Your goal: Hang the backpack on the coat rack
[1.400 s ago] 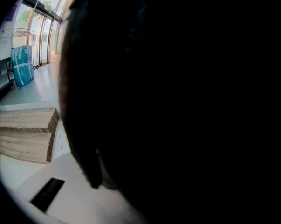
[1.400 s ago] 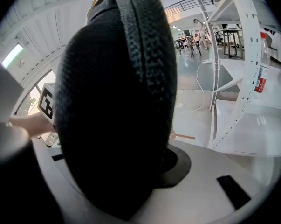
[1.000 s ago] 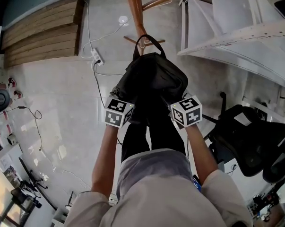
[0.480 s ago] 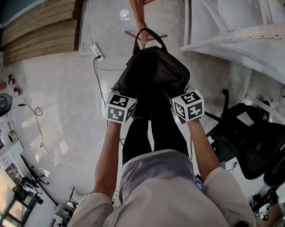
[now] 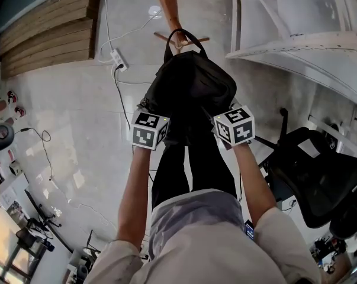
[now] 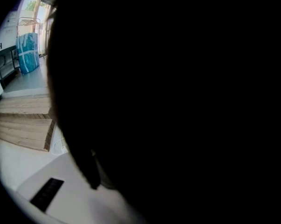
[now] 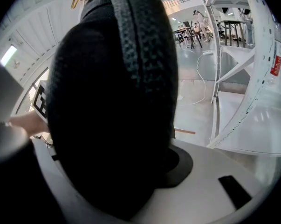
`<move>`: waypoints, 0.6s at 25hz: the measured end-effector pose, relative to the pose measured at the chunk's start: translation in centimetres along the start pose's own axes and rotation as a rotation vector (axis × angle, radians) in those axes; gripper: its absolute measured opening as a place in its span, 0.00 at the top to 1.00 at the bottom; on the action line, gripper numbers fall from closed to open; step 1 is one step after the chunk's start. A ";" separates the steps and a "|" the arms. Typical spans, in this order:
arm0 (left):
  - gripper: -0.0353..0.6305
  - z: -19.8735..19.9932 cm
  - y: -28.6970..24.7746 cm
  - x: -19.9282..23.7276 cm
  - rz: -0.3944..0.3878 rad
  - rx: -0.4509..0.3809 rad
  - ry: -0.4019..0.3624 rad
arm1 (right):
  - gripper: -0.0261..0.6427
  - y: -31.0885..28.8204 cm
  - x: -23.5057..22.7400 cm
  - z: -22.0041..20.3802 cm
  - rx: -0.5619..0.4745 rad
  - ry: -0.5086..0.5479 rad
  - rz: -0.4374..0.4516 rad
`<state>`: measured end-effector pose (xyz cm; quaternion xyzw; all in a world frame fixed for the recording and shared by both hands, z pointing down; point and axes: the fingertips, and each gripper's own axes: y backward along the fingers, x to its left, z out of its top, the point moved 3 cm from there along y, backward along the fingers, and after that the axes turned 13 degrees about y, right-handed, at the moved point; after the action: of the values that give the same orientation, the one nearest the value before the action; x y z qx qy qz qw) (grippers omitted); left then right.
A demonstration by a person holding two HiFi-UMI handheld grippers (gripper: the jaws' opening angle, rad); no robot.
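A black backpack [image 5: 193, 90] hangs in the air in front of me, with both grippers on its near lower side. My left gripper [image 5: 156, 118] grips its left side and my right gripper [image 5: 224, 116] its right; the fingertips are buried in the fabric. The carry handle [image 5: 185, 37] loops up at the far end, over the foot of the wooden coat rack [image 5: 166, 7]. The backpack [image 6: 177, 101] blacks out nearly the whole left gripper view. In the right gripper view the backpack [image 7: 112, 101] and its strap [image 7: 142, 45] lie against the dark pad [image 7: 182, 164].
A power strip [image 5: 116, 57] and cables lie on the pale floor left of the rack. Wooden boards [image 5: 42, 34] are stacked at far left. A white metal frame [image 5: 296, 34] stands on the right, a black office chair [image 5: 311, 176] nearer. My black-trousered legs [image 5: 193, 164] are below the backpack.
Both grippers and the backpack have sunk a little. In the head view the handle loop now lies over the rack's foot.
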<state>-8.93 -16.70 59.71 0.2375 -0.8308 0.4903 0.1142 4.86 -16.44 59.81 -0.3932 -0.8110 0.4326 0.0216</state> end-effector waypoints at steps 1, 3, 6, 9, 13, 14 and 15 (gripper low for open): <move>0.70 -0.1 -0.2 0.1 0.002 0.001 0.002 | 0.71 -0.2 -0.1 0.0 0.004 -0.002 -0.001; 0.70 -0.1 -0.4 0.4 0.006 0.003 0.011 | 0.71 -0.6 -0.2 0.0 0.011 -0.005 -0.002; 0.70 0.2 -0.8 1.0 0.016 0.004 0.019 | 0.71 -1.3 -0.5 0.3 0.016 -0.007 0.000; 0.70 0.4 -1.5 1.3 0.018 0.011 0.020 | 0.71 -1.8 -1.1 0.3 0.021 -0.013 -0.002; 0.70 0.3 -2.4 1.7 0.025 0.018 0.028 | 0.71 -2.5 -1.7 0.1 0.030 -0.015 -0.001; 0.70 0.4 -2.6 1.8 0.028 0.020 0.031 | 0.71 -2.7 -1.9 0.1 0.032 -0.015 0.001; 0.70 0.4 -2.8 1.9 0.030 0.022 0.034 | 0.71 -2.9 -2.1 0.1 0.034 -0.014 0.002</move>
<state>-9.16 -18.70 62.44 0.2178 -0.8268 0.5049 0.1183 4.47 -18.77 62.48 -0.3905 -0.8033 0.4491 0.0220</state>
